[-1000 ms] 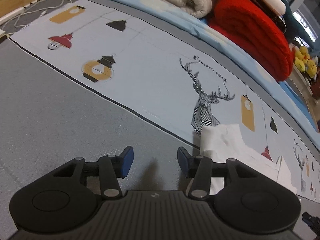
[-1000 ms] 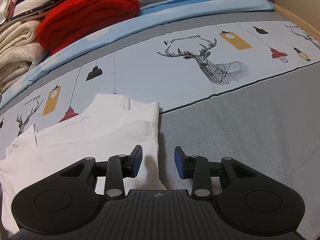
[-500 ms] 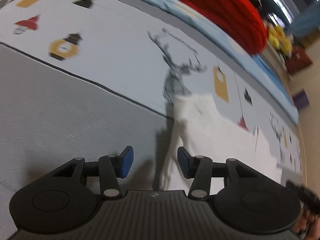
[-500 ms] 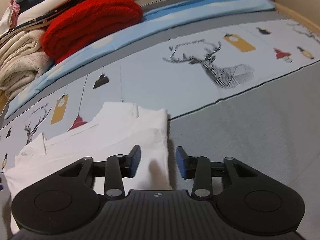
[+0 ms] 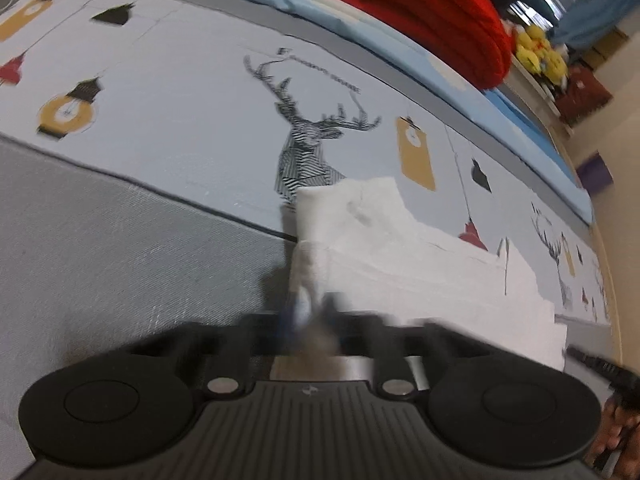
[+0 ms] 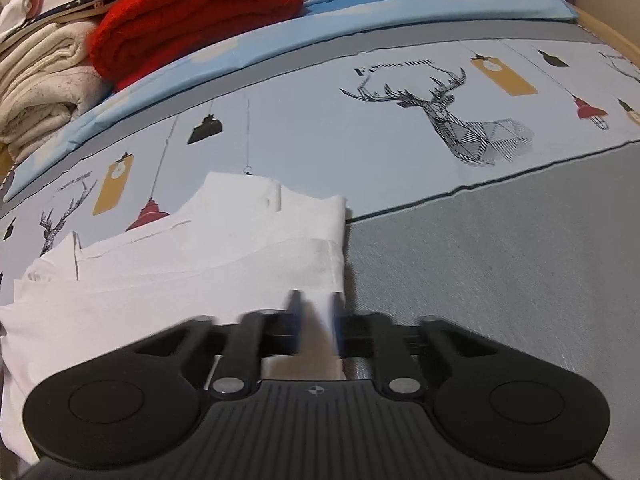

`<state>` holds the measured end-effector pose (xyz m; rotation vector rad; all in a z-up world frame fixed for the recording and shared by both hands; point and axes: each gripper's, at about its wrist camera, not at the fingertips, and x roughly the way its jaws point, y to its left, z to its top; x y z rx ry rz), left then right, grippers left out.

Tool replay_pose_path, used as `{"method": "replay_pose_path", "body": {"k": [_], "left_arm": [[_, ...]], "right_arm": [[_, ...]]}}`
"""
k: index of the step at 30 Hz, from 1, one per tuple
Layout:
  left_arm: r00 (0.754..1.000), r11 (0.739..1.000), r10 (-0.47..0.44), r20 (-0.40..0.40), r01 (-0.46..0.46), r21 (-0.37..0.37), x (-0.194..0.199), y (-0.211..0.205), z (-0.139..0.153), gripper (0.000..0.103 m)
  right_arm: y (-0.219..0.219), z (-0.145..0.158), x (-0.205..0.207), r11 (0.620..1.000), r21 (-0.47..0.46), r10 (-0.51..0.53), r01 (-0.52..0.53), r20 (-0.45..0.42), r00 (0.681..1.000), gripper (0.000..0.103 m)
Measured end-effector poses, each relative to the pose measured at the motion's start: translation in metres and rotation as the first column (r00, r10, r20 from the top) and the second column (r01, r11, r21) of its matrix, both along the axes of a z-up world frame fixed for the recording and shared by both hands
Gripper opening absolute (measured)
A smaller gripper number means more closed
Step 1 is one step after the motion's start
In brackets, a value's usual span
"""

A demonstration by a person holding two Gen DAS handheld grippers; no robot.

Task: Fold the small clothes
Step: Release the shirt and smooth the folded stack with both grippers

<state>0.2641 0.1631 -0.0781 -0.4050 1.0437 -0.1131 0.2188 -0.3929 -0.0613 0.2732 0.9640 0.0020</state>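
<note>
A small white garment (image 5: 400,256) lies partly folded on the printed bed sheet; it also shows in the right wrist view (image 6: 224,252). My left gripper (image 5: 310,312) has its fingers drawn close together on the garment's left edge; they are blurred. My right gripper (image 6: 316,320) has its fingers close together over the garment's right edge, with white cloth between them. Both sit low at the sheet.
A folded red blanket (image 6: 192,12) and cream blankets (image 6: 44,80) are stacked at the far side of the bed. The grey sheet band (image 6: 500,264) runs beside the garment. Yellow plush toys (image 5: 540,52) sit beyond the bed. The other gripper's tip (image 5: 600,368) shows at the right.
Both grippers went from open to nearly shut onto the garment's side edges. The left gripper swung right to reach the garment.
</note>
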Motion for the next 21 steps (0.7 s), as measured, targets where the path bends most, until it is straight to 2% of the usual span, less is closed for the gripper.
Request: {"method": "replay_pose_path", "body": {"k": [2,5,7,8,9,11,13,14,15,17,18,19,21], "left_arm": [[0.997,0.999,-0.004,0.071,0.0,0.051,-0.001,-0.004,0.013,0.006],[0.985,0.998,0.016,0.171,-0.027,0.063,-0.001,-0.007,0.029,0.006],[0.983,0.995,0.008,0.181,-0.027,0.1,0.004,-0.016,0.03,0.006],[0.987,0.993,0.001,0.163,-0.021,0.119,0.008,-0.02,0.028,0.007],[0.992,0.991,-0.006,0.123,-0.011,0.135,0.012,-0.023,0.022,0.007],[1.0,0.987,-0.011,0.009,0.009,0.162,0.019,-0.024,0.007,0.008],[1.0,0.987,-0.017,-0.017,0.019,0.158,0.023,-0.024,0.002,0.014],[1.0,0.989,-0.028,-0.011,0.029,0.145,0.025,-0.023,0.001,0.019],[0.999,0.99,-0.04,-0.01,0.041,0.137,0.027,-0.022,0.001,0.021],[0.998,0.988,-0.059,-0.023,0.062,0.14,0.03,-0.021,-0.002,0.021],[0.998,0.987,-0.064,-0.026,0.068,0.145,0.03,-0.022,-0.002,0.021],[0.998,0.986,-0.067,-0.019,0.07,0.15,0.03,-0.022,-0.001,0.008],[0.997,0.987,-0.062,0.035,0.056,0.149,0.028,-0.022,0.007,0.006]], "right_arm": [[0.003,0.006,0.001,1.0,-0.01,0.012,-0.012,0.041,0.999,0.0],[0.0,0.033,-0.005,0.998,-0.024,-0.044,0.051,0.209,0.977,0.0],[-0.008,0.046,-0.008,0.995,0.01,-0.099,0.1,0.295,0.95,0.0],[-0.009,0.046,-0.005,0.993,-0.006,-0.112,0.119,0.298,0.948,0.0],[-0.01,0.04,0.0,0.991,-0.02,-0.124,0.134,0.259,0.958,0.0],[-0.02,0.02,0.014,0.989,0.073,-0.14,0.132,0.113,0.984,0.004],[-0.023,0.007,0.022,0.983,0.132,-0.132,0.129,0.011,0.991,0.008],[-0.022,0.003,0.024,0.985,0.113,-0.125,0.127,-0.017,0.992,0.017],[-0.021,0.001,0.025,0.988,0.091,-0.119,0.121,-0.027,0.993,0.032],[-0.019,-0.003,0.028,0.99,0.087,-0.104,0.108,-0.043,0.994,0.04],[-0.019,-0.007,0.03,0.99,0.098,-0.094,0.1,-0.064,0.994,0.04],[-0.018,-0.009,0.031,0.989,0.111,-0.084,0.093,-0.078,0.993,0.039],[-0.016,-0.01,0.032,0.989,0.132,-0.059,0.069,-0.081,0.995,0.003]]}}
